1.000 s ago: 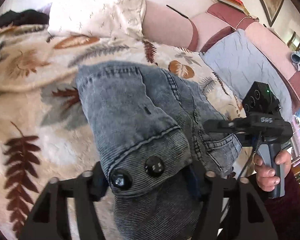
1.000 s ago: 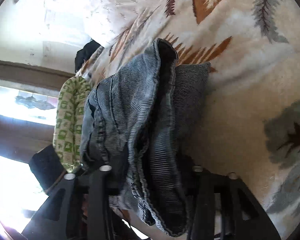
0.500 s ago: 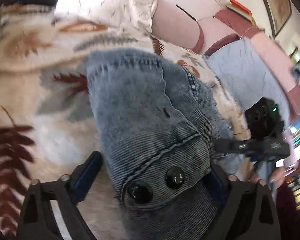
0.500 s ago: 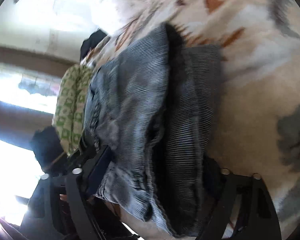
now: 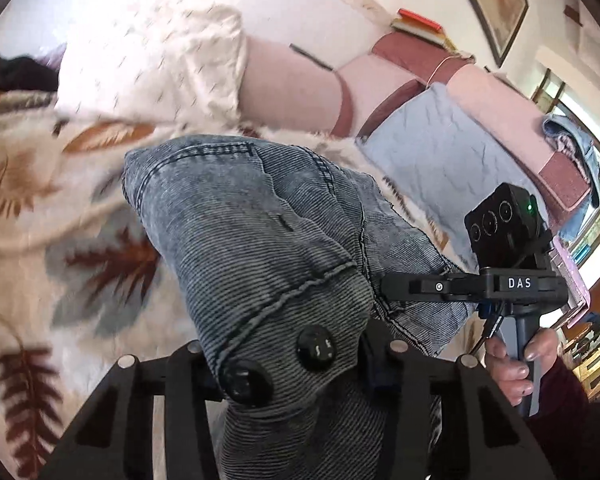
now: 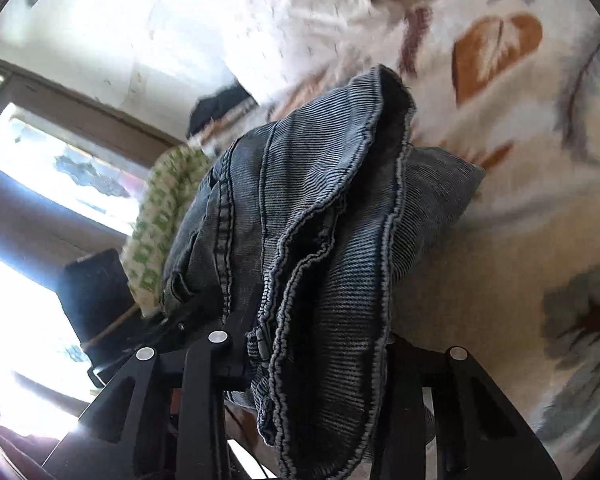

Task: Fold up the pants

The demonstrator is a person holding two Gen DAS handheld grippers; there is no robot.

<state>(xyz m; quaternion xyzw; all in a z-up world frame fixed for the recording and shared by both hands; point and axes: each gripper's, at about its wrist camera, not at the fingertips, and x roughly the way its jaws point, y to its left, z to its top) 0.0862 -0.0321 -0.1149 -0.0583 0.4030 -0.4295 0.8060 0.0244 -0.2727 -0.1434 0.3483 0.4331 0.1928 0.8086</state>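
Two grippers close on the pants (image 5: 260, 240), which lie on the leafy blanket (image 5: 40, 208).
Left gripper (image 5: 288, 364) squeezes the button end; right gripper (image 6: 316, 360) squeezes thick edges. The jeans look soft, floppy and heavy, so pinch many layers. Fingertips hide under cloth.

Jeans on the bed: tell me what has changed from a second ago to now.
Both tongs have closed in on the folded jeans: the left tongs on the buttoned waistband end, the right tongs on the stacked hems, jaws still closing. The near edge of the denim bundle bunches up off the leaf-print blanket. The fold, the pillow and the blanket stay as they were.
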